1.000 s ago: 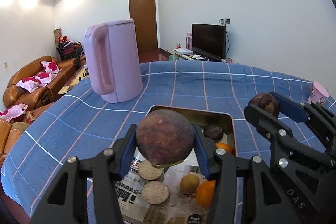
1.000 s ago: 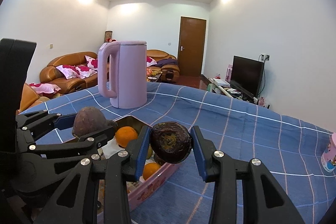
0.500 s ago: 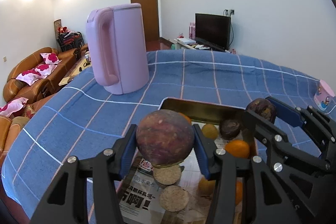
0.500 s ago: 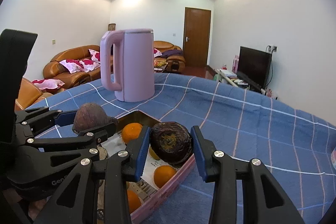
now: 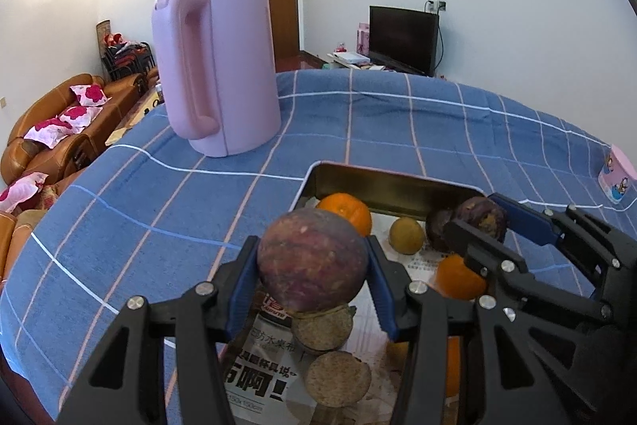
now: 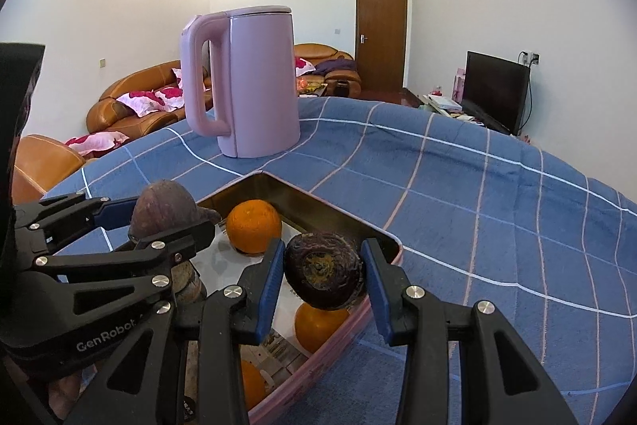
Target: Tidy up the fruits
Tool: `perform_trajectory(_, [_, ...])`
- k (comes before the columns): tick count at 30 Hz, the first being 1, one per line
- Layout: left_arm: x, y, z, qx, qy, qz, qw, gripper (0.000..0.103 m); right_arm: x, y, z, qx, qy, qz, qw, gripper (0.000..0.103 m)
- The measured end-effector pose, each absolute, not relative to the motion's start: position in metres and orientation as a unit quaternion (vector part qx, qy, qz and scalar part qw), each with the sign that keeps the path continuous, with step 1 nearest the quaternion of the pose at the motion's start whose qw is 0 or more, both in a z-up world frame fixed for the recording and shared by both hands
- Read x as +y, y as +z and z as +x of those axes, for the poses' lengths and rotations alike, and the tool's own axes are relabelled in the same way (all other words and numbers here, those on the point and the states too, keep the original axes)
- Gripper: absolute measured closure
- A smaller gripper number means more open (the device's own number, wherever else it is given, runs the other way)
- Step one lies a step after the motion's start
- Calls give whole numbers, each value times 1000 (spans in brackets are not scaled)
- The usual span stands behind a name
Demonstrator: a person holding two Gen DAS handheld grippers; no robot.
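The left gripper (image 5: 312,267) held a round, mottled purple passion fruit (image 5: 311,259) between its blue pads, the jaws partly closed and pressing on both sides of the fruit. It hung over the near left part of a rectangular pink tray (image 5: 392,186) lined with printed paper (image 5: 258,381). Just below that fruit, two round tan biscuits (image 5: 337,377) lay one nearer than the other on the paper.

The right gripper (image 6: 323,275) gripped a smaller, darker, wrinkled passion fruit (image 6: 323,275), jaws narrowed onto it, over the tray's right side; in the left wrist view it appeared at the right (image 5: 481,218) with its fruit above the tray's far right corner. In the right wrist view the left gripper showed at the left (image 6: 167,212), carrying its fruit above the tray's left edge.

Inside the tray, an orange (image 5: 345,212) sat near the far wall, a small yellowish fruit (image 5: 406,236) to its right, then another dark passion fruit (image 5: 438,232) just beside the right gripper's finger. A second orange (image 5: 458,275) lay nearer, partly hidden by that gripper. From the right wrist, further oranges (image 6: 318,329) showed below the held fruit.

The tray rested on a blue checked tablecloth (image 5: 398,130). A tall lilac electric kettle (image 5: 217,64) stood upright at the far left of the table, well apart from the tray. A small pink container (image 5: 617,174) sat at the far right edge.
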State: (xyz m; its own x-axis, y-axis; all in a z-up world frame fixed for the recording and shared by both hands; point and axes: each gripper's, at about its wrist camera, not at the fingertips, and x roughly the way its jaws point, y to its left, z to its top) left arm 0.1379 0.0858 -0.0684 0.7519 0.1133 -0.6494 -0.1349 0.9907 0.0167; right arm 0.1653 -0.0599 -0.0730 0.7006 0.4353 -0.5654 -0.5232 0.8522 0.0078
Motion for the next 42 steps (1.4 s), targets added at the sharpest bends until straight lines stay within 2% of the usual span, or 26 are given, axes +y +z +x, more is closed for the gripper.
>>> perform_trajectory(6, [84,-65,133,338,70,-6,938,48,-62,-74,166,293,271,-69,914,60])
perform_trajectory(9, [85,-64,129,335,72,-10,939,45,-65,-73,165,290,269,-63,916,54])
perform_trajectory(14, [89,-61,120,328,73,-21,942,34,-73,-70,160,284,266,-50,920,44])
perform_trajectory(19, [89,-56,111,318,71,-25,945,28,-78,-67,155,277,257,-47,924,43])
perform_trajectory(25, [84,-47,97,292,76,-21,953,14,-89,-58,142,257,237,-43,936,38])
perform_trajectory(34, [80,-39,79,262,82,-23,961,13,-99,-42,120,218,213,-54,951,38])
perform_trajectory(38, [79,-36,76,257,82,-26,963,13,-103,-36,112,207,211,-54,954,31])
perform_trajectory(42, [76,-34,73,253,81,-26,964,13,-108,-32,106,200,208,-52,956,30])
